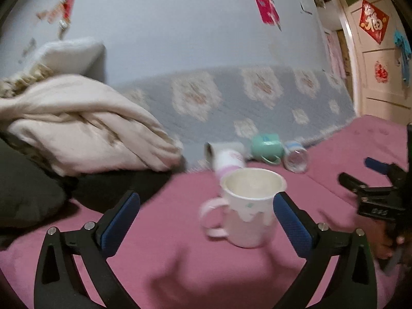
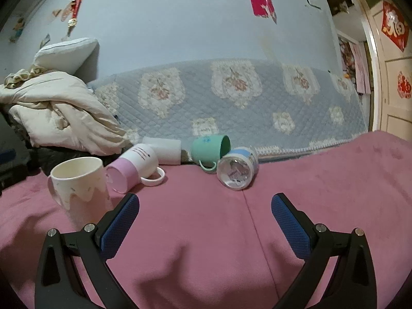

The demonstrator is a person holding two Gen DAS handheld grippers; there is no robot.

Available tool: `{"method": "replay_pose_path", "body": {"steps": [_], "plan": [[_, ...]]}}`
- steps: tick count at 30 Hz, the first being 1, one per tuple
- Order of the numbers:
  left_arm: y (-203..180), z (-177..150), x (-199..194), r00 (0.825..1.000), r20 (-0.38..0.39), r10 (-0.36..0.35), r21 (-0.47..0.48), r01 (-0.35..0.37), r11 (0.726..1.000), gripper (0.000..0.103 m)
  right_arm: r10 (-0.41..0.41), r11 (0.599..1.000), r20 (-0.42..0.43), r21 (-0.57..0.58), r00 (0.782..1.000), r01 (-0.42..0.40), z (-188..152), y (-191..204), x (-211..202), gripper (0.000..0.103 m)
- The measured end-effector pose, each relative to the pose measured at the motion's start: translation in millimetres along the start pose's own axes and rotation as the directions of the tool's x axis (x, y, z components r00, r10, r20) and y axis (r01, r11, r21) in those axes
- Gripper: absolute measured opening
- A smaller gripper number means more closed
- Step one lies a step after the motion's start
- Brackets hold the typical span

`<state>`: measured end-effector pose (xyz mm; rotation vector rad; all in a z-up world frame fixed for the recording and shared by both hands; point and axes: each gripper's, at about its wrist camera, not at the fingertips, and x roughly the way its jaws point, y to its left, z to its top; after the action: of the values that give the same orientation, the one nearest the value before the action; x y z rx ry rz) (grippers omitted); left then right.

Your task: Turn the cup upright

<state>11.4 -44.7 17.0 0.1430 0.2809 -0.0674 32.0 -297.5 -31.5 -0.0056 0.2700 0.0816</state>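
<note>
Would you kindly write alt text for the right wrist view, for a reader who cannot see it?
A white mug stands upright on a pink blanket, left of the open, empty right gripper. Behind lie three tipped cups: a pink-and-white mug, a green cup and a blue-banded glass.

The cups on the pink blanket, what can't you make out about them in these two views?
- White cup with pink handle: handle hidden behind its body in the right wrist view.
- Green cup: motion-blurred in the left wrist view.
- Pale cup at the back: partly hidden by the pink-and-white mug, so its shape is unclear.
</note>
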Motion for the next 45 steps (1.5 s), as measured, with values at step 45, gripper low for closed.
{"method": "replay_pose_path", "body": {"steps": [45], "plan": [[18, -28, -13, 0.994, 0.075, 0.074, -0.086, -0.068, 0.994, 0.103, 0.01, 1.0, 0.029, 0.017, 1.0, -0.011, 0, -10, -6, 0.103]]}}
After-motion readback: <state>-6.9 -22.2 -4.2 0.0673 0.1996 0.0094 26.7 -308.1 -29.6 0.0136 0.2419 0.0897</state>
